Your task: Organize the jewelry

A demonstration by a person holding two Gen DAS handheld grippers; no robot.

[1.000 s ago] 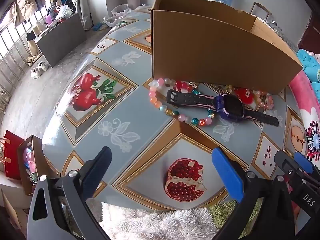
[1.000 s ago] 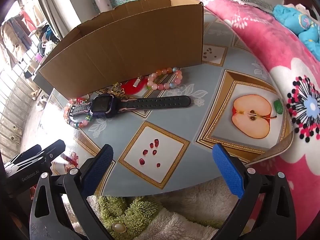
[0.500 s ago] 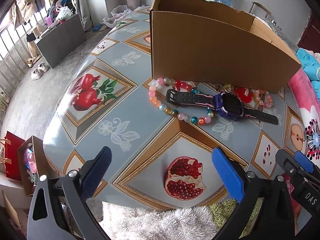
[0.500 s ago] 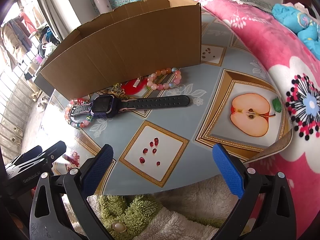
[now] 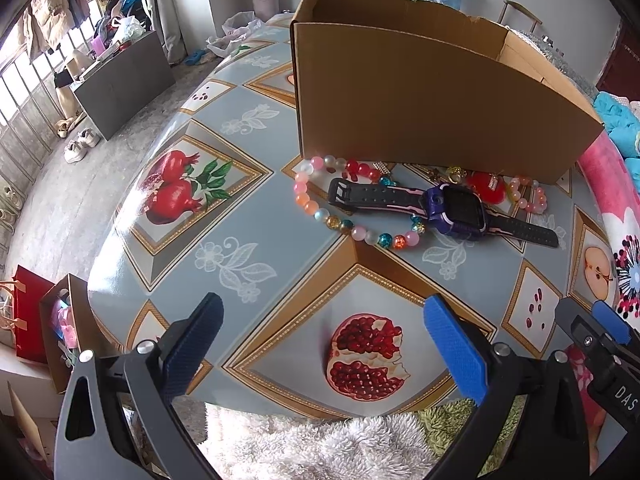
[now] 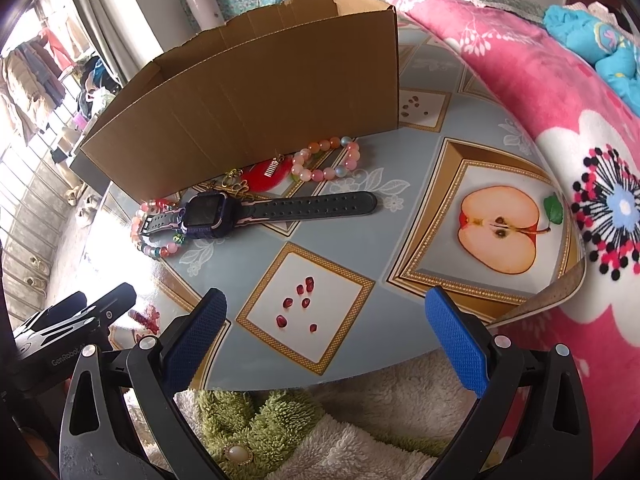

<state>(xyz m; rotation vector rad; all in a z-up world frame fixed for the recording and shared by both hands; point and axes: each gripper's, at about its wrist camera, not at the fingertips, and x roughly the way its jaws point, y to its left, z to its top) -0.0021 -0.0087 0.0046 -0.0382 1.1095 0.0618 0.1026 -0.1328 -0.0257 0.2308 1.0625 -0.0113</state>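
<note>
A purple smartwatch (image 5: 456, 206) with a black strap lies on the table in front of an open cardboard box (image 5: 420, 96). Under its strap runs a bracelet of coloured beads (image 5: 320, 212). Beside the box sit a red pendant (image 5: 486, 188), a gold trinket (image 5: 456, 174) and a pink bead bracelet (image 5: 528, 196). The right wrist view shows the smartwatch (image 6: 208, 216), the red pendant (image 6: 266, 174), the pink bead bracelet (image 6: 324, 160) and the box (image 6: 260, 104). My left gripper (image 5: 320, 344) hangs open over the table's near edge. My right gripper (image 6: 324, 336) is open too, short of the watch.
The table (image 5: 240, 200) carries a fruit-print cloth. A pink flowered blanket (image 6: 540, 100) lies along the right side. A fluffy white and green sleeve (image 6: 280, 432) shows below the grippers. On the floor to the left stand a red bag (image 5: 28, 312) and a dark cabinet (image 5: 120, 80).
Both grippers have drifted slightly toward the jewelry and stayed open. Nothing on the table has moved.
</note>
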